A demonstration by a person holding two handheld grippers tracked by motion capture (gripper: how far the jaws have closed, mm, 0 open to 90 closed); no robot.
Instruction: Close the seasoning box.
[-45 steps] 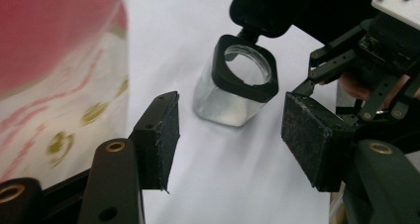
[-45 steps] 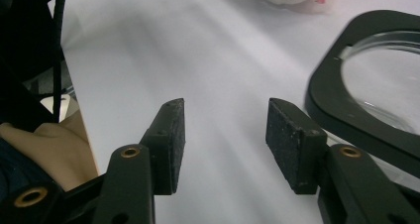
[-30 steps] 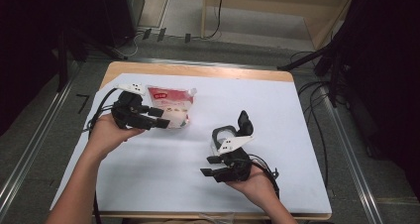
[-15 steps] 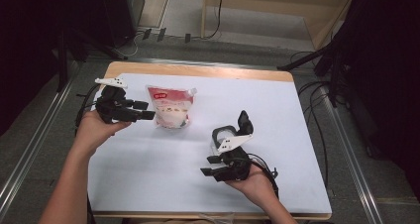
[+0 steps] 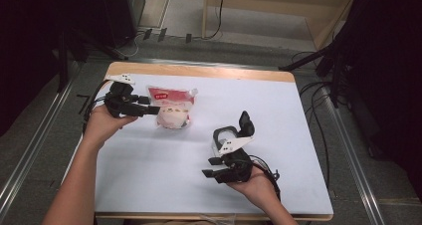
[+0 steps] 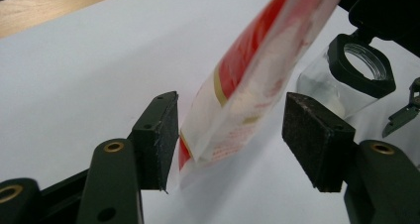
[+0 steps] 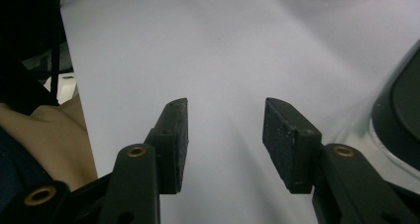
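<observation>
The white table carries two things of note: a red-and-white pouch at about ten o'clock from the table's middle, and a clear glass jar with a black collar, seen in the left gripper view just past the pouch.

The pouch looks light, soft and slack, a glossy film with powdery or grainy contents sagging toward its lower end, so it will likely crumple and slide under the pads. Best judged grip: the flat sealed edge or a top corner, not the bulging belly. The jar looks stiff and breakable, and smooth enough to slip.

The left gripper lies roughly level, its tips pointing toward three o'clock at the pouch's left edge. Its jaws have just been opening; the pouch's corner hangs between the pads with daylight on the right side, so nothing is clamped.

The right gripper rests at about five o'clock from the table's middle in an upturned palm, jaws half spread over bare table, holding nothing.
</observation>
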